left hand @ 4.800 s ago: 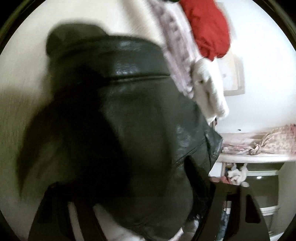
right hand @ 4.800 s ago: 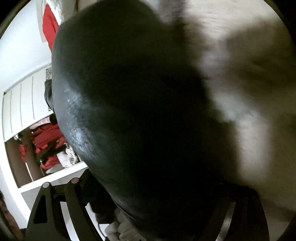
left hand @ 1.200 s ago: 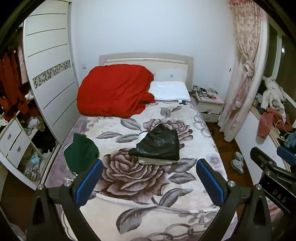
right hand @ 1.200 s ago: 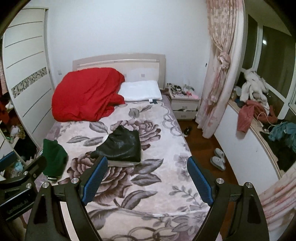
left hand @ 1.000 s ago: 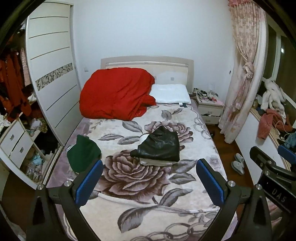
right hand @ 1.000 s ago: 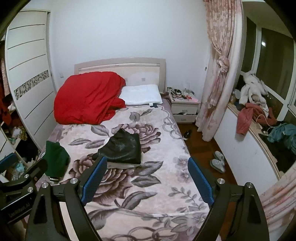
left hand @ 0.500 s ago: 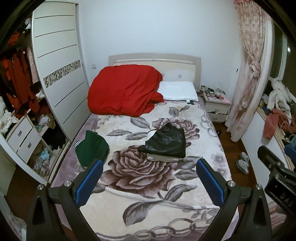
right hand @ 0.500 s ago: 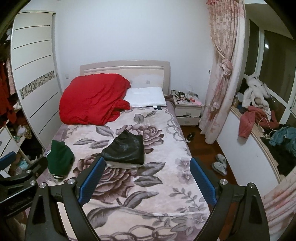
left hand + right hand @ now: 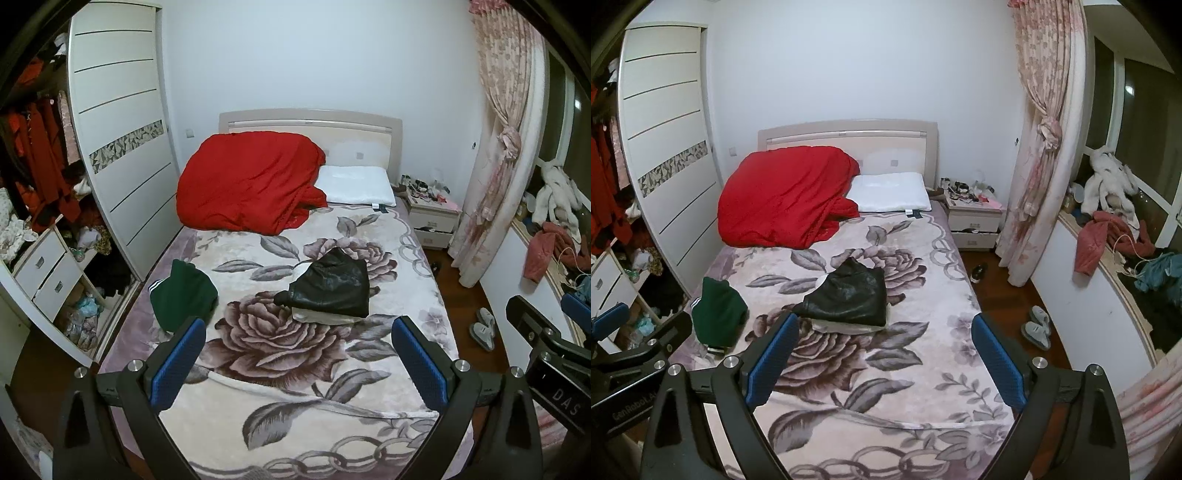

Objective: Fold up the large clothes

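Observation:
A folded black leather jacket (image 9: 332, 288) lies in the middle of the flowered bed (image 9: 280, 369), white lining showing under its near edge. It also shows in the right wrist view (image 9: 849, 295). A folded green garment (image 9: 181, 295) lies near the bed's left edge, also in the right wrist view (image 9: 718, 314). My left gripper (image 9: 295, 365) is open and empty, held back over the bed's foot. My right gripper (image 9: 882, 365) is open and empty, beside the left one.
A red duvet (image 9: 247, 188) and white pillow (image 9: 354, 184) lie at the headboard. A wardrobe (image 9: 122, 147) stands left, with open drawers. A nightstand (image 9: 432, 218), curtain (image 9: 498, 147), slippers (image 9: 484, 328) and a cluttered ledge (image 9: 1115, 236) are right.
Both grippers were close over the black jacket 4.8 s ago; now they stand open, far back from the bed. Over the last second the view has drifted back and a little left.

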`<state>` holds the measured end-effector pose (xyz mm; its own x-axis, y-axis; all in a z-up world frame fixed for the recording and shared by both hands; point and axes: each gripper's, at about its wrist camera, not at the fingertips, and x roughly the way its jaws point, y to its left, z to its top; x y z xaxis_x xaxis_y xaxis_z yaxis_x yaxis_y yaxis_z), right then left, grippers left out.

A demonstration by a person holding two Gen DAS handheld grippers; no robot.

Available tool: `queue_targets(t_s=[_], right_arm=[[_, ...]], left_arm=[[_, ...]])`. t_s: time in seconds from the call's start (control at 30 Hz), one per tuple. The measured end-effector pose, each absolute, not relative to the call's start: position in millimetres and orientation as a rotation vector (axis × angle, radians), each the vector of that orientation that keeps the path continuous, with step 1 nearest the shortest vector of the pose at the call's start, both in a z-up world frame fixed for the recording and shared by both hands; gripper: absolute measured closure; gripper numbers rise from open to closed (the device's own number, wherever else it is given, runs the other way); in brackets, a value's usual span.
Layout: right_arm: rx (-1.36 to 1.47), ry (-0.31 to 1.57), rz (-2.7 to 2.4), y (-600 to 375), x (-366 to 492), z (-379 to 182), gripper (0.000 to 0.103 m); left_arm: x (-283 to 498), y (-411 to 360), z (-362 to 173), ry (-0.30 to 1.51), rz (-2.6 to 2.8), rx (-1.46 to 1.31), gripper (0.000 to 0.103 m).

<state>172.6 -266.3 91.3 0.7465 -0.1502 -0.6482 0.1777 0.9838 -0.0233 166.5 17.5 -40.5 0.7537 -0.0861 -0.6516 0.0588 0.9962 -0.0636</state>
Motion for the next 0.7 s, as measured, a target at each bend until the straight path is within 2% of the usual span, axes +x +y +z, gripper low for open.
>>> queue_targets(t_s=[0.7], right_arm=[[0.047, 0.707, -0.17, -270.6, 176.1, 91.8, 0.006]], left_arm=[[171.2, 16.3, -29.6, 0.697, -0.073, -0.031, 0.0]])
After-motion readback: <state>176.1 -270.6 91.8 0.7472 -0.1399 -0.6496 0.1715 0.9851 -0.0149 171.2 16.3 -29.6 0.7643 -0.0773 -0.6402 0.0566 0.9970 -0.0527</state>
